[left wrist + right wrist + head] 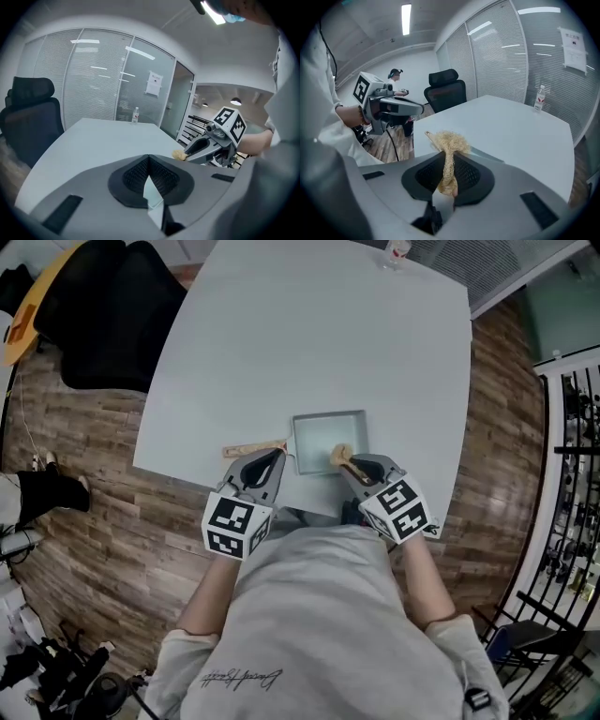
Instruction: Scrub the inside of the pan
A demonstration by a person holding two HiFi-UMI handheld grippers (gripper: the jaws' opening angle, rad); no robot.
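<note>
The fingers point(429, 174) of the right gripper point(449, 155) are being pressed shut on a tan fibrous scrubber point(450, 139). Its tuft is being held out past the tips, over the near right corner of the pan point(328, 415); whether it touches cannot be told. The fingers point(135, 176) of the left gripper point(149, 159) are being held clenched together, with nothing seen between them, just beside the pan's wooden handle point(251, 449). The square pan is being carried by the pale grey counter point(309, 334), close to its near edge. A small bottle point(398, 251) is being carried at the far edge. The counter is being surrounded by wood-look floor point(84, 446), with a black chair point(103, 315) at its far left, blinded glass walls point(93, 79) beyond, and a black railing point(572, 474) on the right.
</note>
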